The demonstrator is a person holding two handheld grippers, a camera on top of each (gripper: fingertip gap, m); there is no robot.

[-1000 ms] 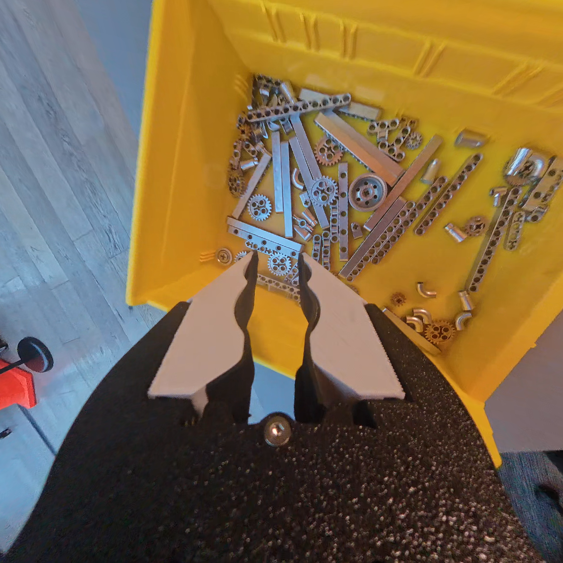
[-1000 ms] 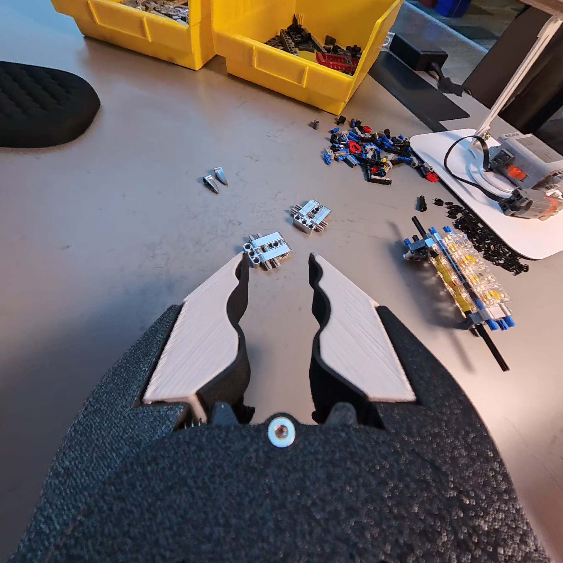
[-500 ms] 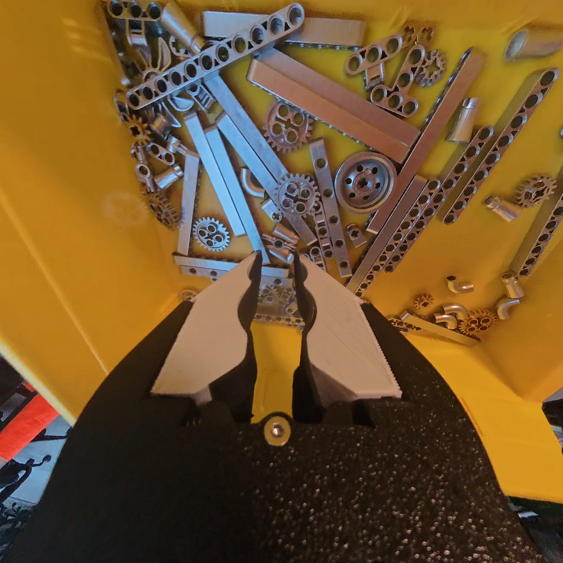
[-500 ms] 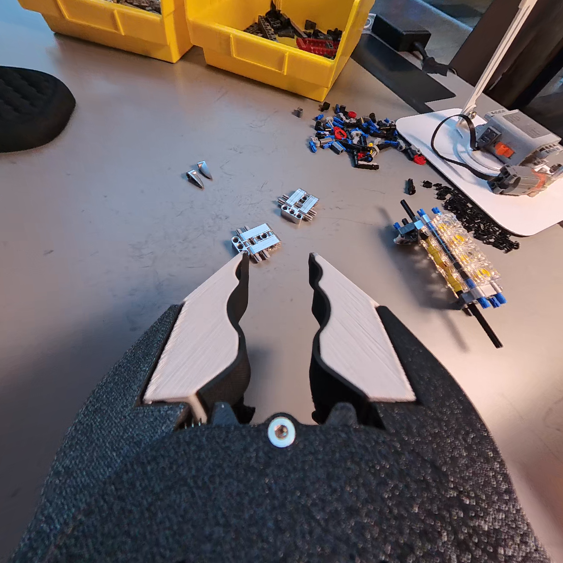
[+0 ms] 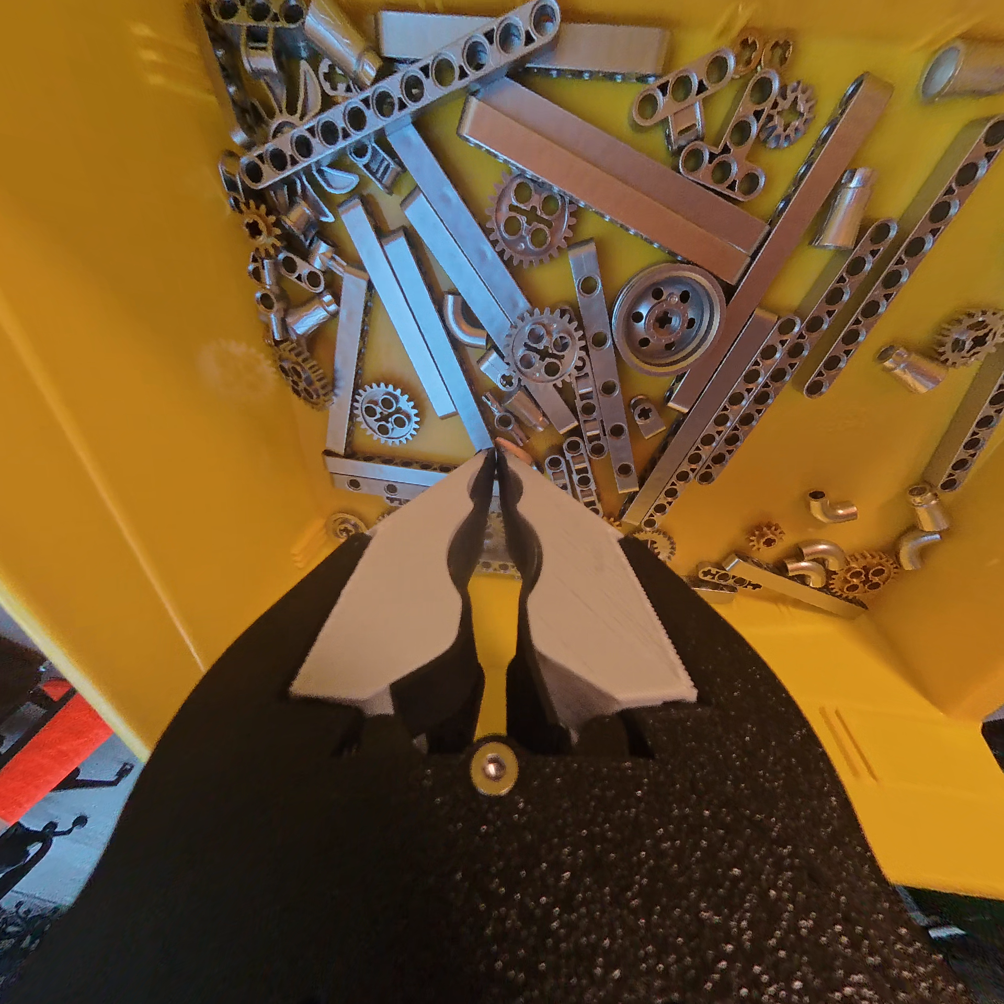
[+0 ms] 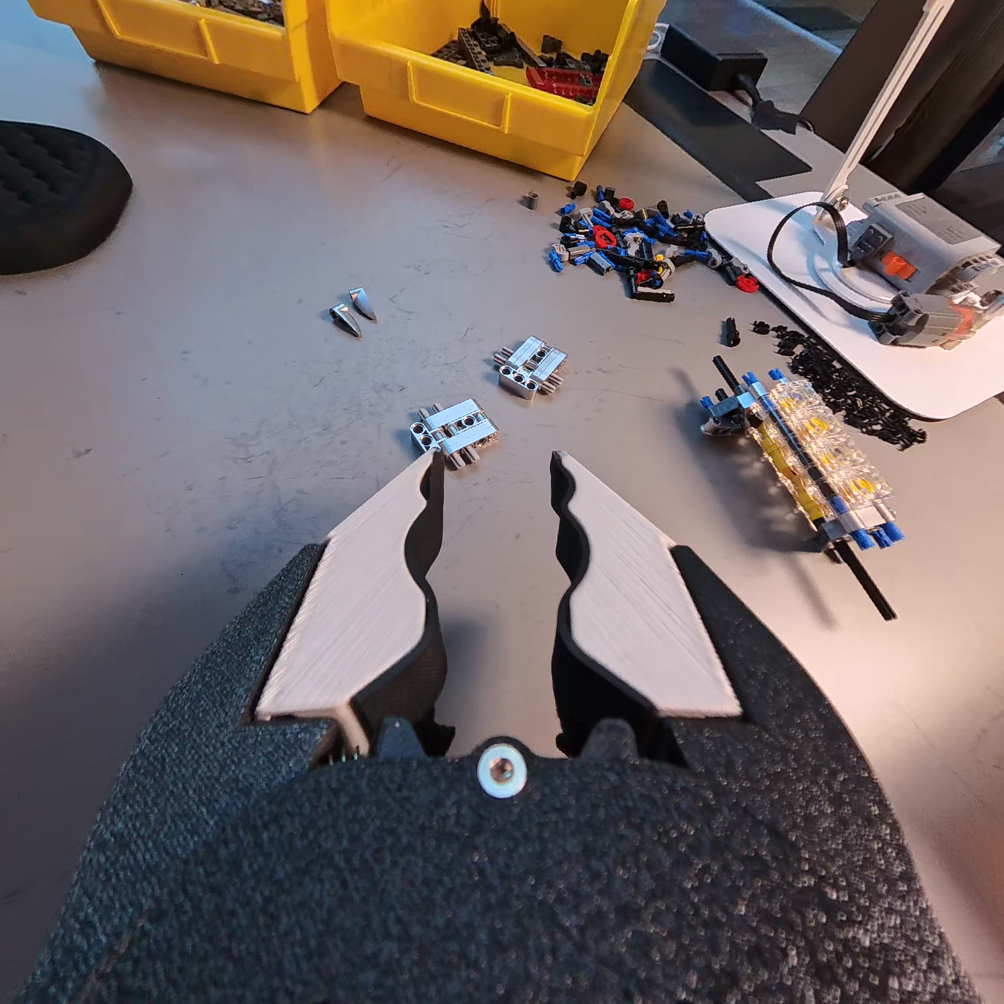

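My left gripper is down inside a yellow bin of silver-grey building parts. Its jaws are shut with the tips together, right at the near end of a long flat grey beam and beside small connector pieces. I cannot tell whether a small piece is pinched between the tips. A grey gear and a grey wheel hub lie just beyond. My right gripper is open and empty over the grey table. Its left fingertip is next to a small grey block assembly.
On the table lie a second grey block assembly, two silver claw pieces, a pile of small blue, red and black pins and a clear, yellow and blue assembly. Two yellow bins, a white plate with a motor and a black pad surround them. My right fingertips sit around 60 cm from my left ones. The grey gear lies some 4 cm from my left tips, 55 cm from my right tips. From my left tips it is roughly 7 cm to the grey wheel hub; from my right, 50 cm.
My left gripper went deeper into the bin and its jaws closed from a narrow gap to tips together. The right gripper stayed open and shifted slightly over the table.
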